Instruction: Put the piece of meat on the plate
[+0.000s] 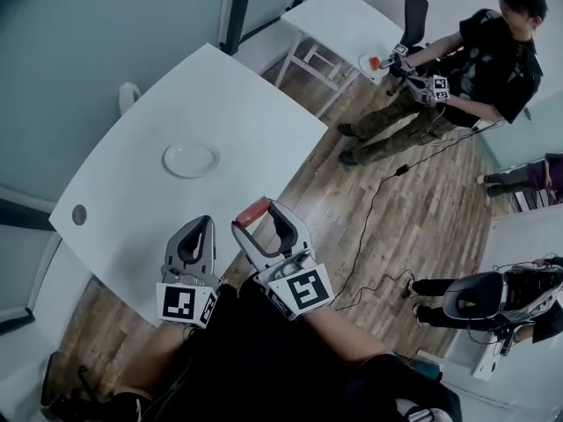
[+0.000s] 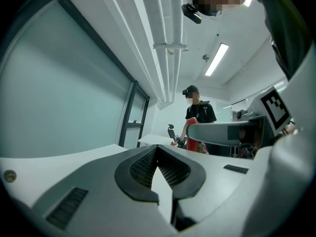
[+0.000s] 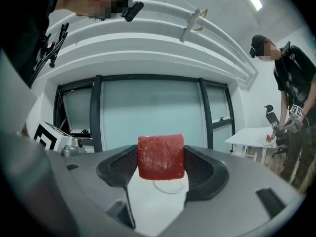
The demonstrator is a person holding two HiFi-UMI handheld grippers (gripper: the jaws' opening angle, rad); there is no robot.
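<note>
A red block of meat [image 1: 253, 211] is clamped in my right gripper [image 1: 262, 209], held in the air over the near edge of the white table [image 1: 246, 112]. In the right gripper view the meat [image 3: 161, 157] fills the gap between the jaws, and the plate [image 3: 170, 186] shows below and beyond it. The round white plate [image 1: 191, 158] lies empty in the middle of the table, ahead and to the left. My left gripper [image 1: 202, 222] hovers beside the right one, jaws together and empty [image 2: 158, 149]. The left gripper view also catches the meat [image 2: 193, 138].
A round cable hole [image 1: 79, 214] sits near the table's left edge. Another person [image 1: 493, 51] with grippers works at a second white table [image 1: 343, 16] at the far right, beside an office chair [image 1: 415, 11]. A cable [image 1: 378, 200] runs across the wooden floor.
</note>
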